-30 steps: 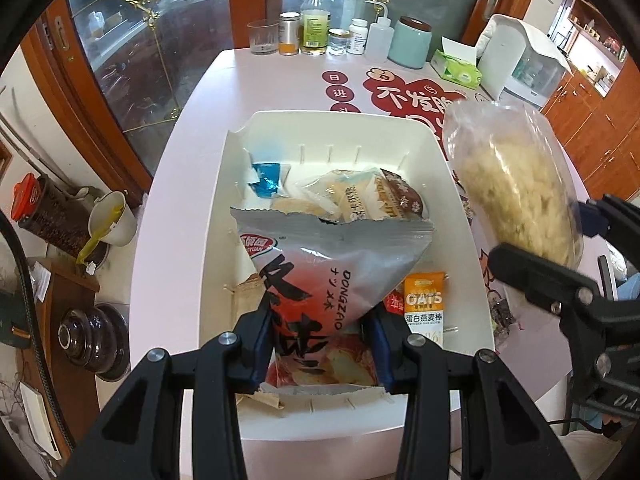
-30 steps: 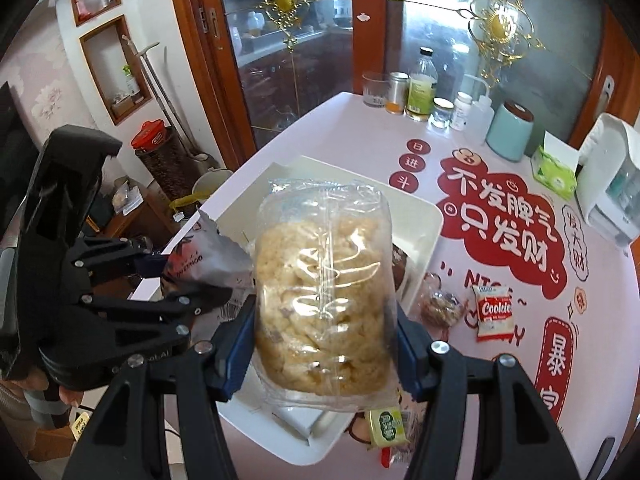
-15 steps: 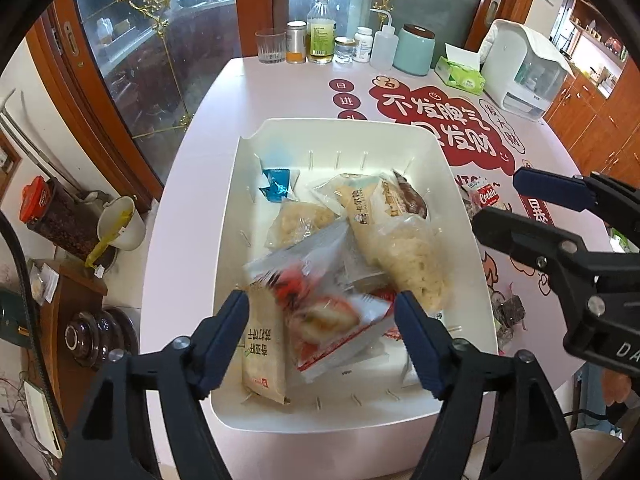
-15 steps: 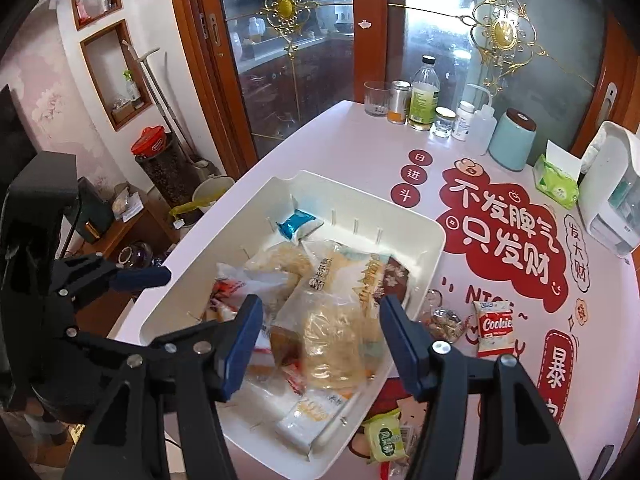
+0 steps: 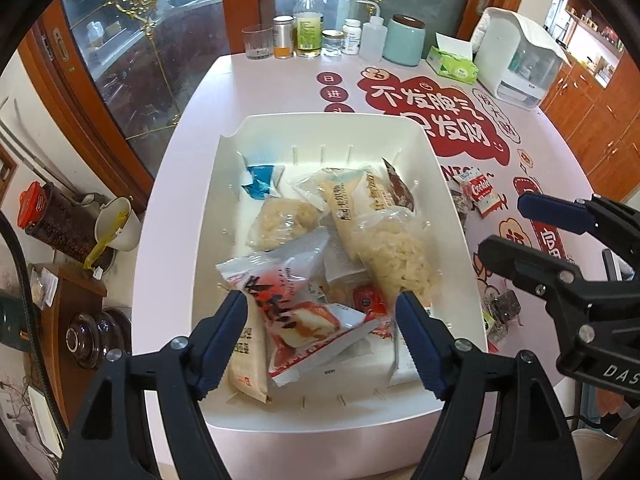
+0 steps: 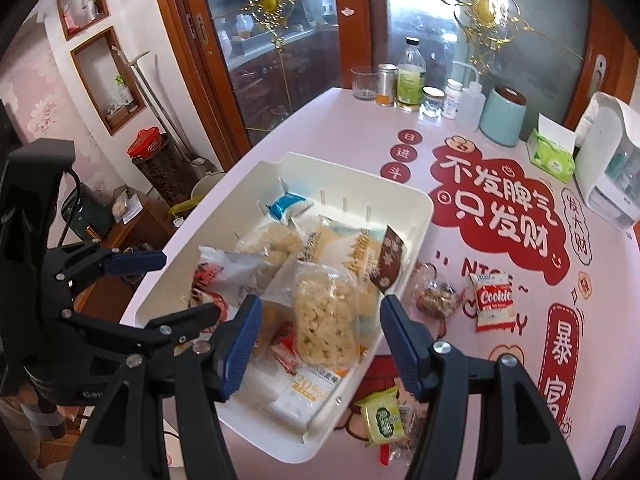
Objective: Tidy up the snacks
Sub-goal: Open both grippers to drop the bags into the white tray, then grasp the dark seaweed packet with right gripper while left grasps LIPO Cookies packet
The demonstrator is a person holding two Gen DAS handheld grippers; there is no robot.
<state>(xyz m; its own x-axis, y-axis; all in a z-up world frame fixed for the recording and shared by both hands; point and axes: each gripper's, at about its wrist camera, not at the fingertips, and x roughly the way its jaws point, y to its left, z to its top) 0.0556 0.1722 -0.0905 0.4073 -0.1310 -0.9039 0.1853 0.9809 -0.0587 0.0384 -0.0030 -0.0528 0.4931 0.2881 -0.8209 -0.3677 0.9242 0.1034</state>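
A white bin [image 5: 332,126] [image 6: 404,200] on the pink table holds several snack packs. A grey-and-red snack bag [image 5: 296,304] [image 6: 228,272] lies at the bin's near left. A clear bag of puffed rice [image 5: 394,254] [image 6: 324,320] lies at the near right. My left gripper [image 5: 322,344] [image 6: 132,276] is open and empty above the bin's near edge. My right gripper [image 6: 318,344] [image 5: 512,228] is open and empty above the bin's right side. A Cookie pack [image 6: 492,300] [image 5: 480,194], a green pack [image 6: 382,416] and a clear nut bag [image 6: 436,296] lie on the table right of the bin.
Bottles, jars and a glass [image 5: 254,42] stand along the table's far edge, with a teal canister [image 5: 406,40], a tissue box [image 5: 452,64] and a white appliance [image 5: 520,52]. A low side table with pots [image 5: 80,336] is left of the table.
Both grippers opened: the left let go of the grey-and-red snack bag and the right let go of the puffed rice bag. Both bags now lie in the bin. Both grippers drew back.
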